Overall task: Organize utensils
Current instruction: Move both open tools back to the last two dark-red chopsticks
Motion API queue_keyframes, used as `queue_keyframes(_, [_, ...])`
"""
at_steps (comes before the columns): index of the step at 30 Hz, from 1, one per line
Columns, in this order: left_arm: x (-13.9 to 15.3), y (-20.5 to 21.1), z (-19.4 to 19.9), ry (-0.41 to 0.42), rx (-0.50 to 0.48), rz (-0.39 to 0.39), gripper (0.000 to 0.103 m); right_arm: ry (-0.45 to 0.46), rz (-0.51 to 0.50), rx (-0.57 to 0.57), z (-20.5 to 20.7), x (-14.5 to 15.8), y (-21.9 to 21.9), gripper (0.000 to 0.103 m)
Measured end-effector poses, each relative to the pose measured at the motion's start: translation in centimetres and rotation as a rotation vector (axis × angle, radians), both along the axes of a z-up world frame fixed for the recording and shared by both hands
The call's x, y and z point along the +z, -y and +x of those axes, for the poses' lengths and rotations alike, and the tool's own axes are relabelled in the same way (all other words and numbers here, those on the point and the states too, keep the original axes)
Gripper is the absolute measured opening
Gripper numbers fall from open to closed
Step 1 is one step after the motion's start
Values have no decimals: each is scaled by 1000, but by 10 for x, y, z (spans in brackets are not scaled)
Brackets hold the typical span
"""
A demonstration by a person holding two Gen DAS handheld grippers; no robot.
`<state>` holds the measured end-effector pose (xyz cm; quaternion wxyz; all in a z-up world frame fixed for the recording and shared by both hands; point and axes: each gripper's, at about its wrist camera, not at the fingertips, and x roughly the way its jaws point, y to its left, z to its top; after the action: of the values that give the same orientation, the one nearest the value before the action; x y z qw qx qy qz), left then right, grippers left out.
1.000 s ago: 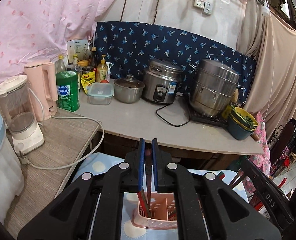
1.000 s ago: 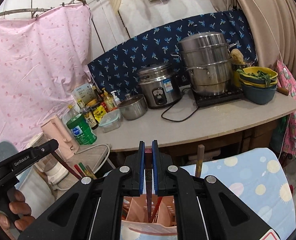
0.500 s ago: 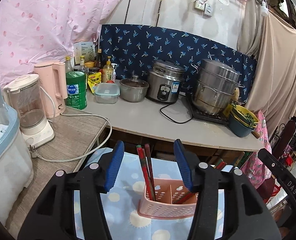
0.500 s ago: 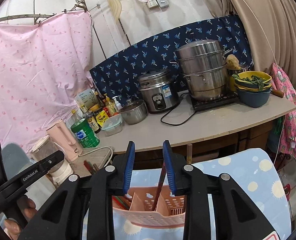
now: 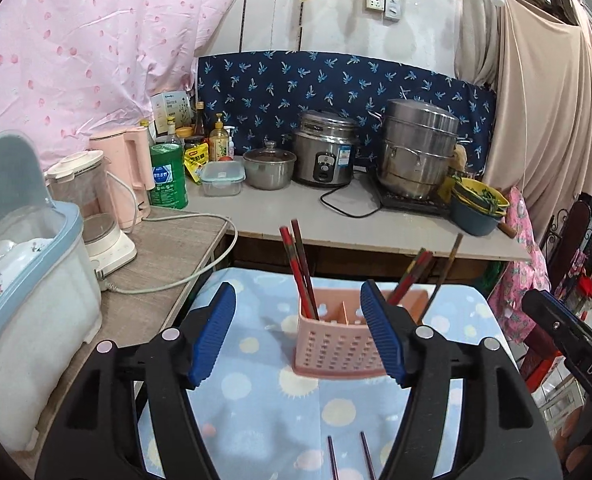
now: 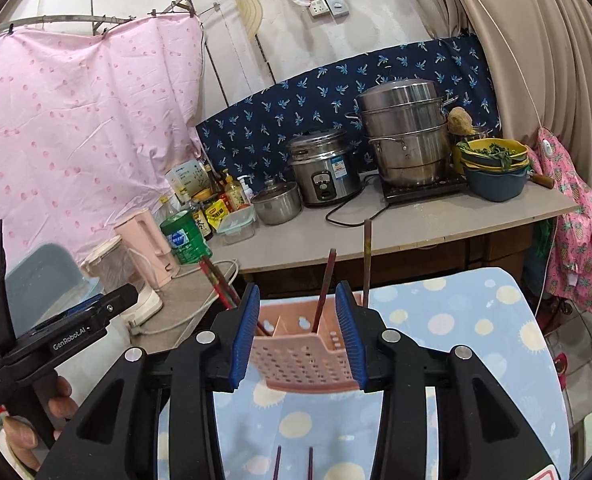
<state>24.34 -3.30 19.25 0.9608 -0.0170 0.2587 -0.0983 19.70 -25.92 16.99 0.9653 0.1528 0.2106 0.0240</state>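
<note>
The pink utensil caddy [image 5: 337, 340] stood on the sun-and-cloud tablecloth [image 5: 264, 408], and everything else is placed from it. In its left-hand compartment 2 red chopsticks [image 5: 297, 268] leaned upright; on its right side darker chopsticks [image 5: 409, 280] slanted outward. A second earlier each gripper had been clamped shut on a chopstick directly over the caddy; now both had let go and backed away from it.

The left gripper [image 5: 297, 336] had its jaws well apart and opening, with nothing pressed between the blue pads, the caddy only seen beyond them. The right gripper [image 6: 297, 336] stood narrower, also opening, empty, with 1 brownish chopstick [image 6: 323, 290] standing in the caddy behind the gap and a taller one [image 6: 366, 260] to its right.

So that pair seemed delivered. Nearer than the caddy, 2 purple chopsticks [image 5: 347, 458] lay on the cloth, likely the next pick. Beyond the caddy sat the counter [image 5: 335, 220] with its rice cooker [image 5: 325, 148].
</note>
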Motion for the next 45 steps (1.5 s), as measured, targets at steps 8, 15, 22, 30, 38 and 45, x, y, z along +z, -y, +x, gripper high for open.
queue_keyframes(8, [-15, 1, -39, -23, -11, 39, 63, -14, -39, 4, -42, -11, -11, 39])
queue_keyframes(15, [-42, -2, -71, -57, -16, 71, 65, -47, -79, 0, -73, -30, -19, 46])
queue_keyframes(22, [-83, -10, -96, -140, -24, 83, 65, -111, -108, -11, -104, -63, -21, 46])
queue_keyframes(30, [-126, -20, -115, -225, -9, 86, 65, -201, -138, 8, -130, -102, -31, 46])
queue_keyframes(38, [-161, -20, -129, -318, -17, 90, 65, -300, -132, 29, -148, -147, -42, 46])
queue_keyframes(45, [-184, -18, -138, -380, -21, 103, 65, -361, -135, 39, -161, -172, -50, 46])
